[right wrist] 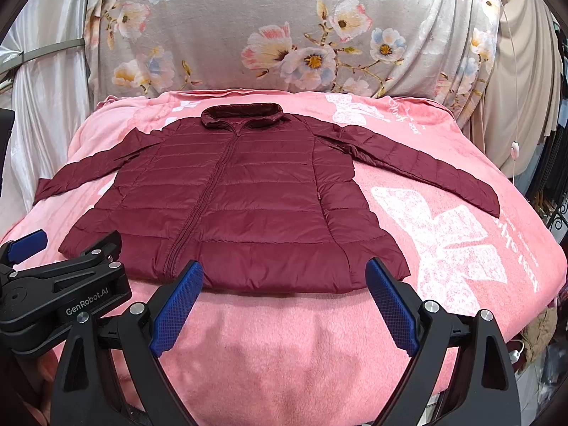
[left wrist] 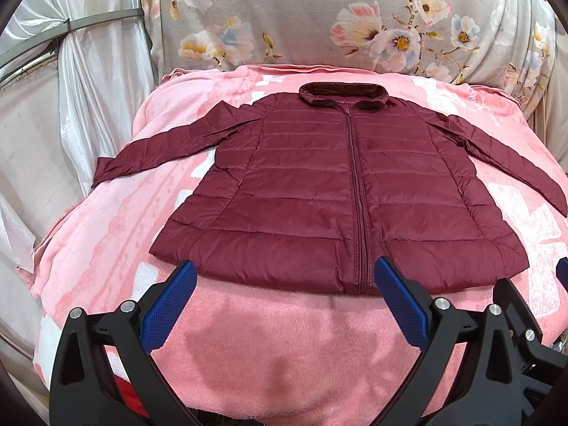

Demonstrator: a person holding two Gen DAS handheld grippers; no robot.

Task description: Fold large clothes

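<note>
Bright even light, sharp, fisheye-warped edges, soft shadows

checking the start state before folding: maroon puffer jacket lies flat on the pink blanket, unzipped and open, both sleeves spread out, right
Not quite. The maroon puffer jacket is zipped shut up to the collar, as the left wrist view shows. The rest holds: it lies flat on the pink blanket, both sleeves spread out.

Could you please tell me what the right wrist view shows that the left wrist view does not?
Only the right wrist view shows the whole right sleeve down to its cuff, the left gripper from outside, and a hanging white cord. Only the left wrist view shows the tied white curtain. Both show the maroon jacket zipped and flat on the pink blanket, the floral fabric behind, and the right gripper open.
</note>
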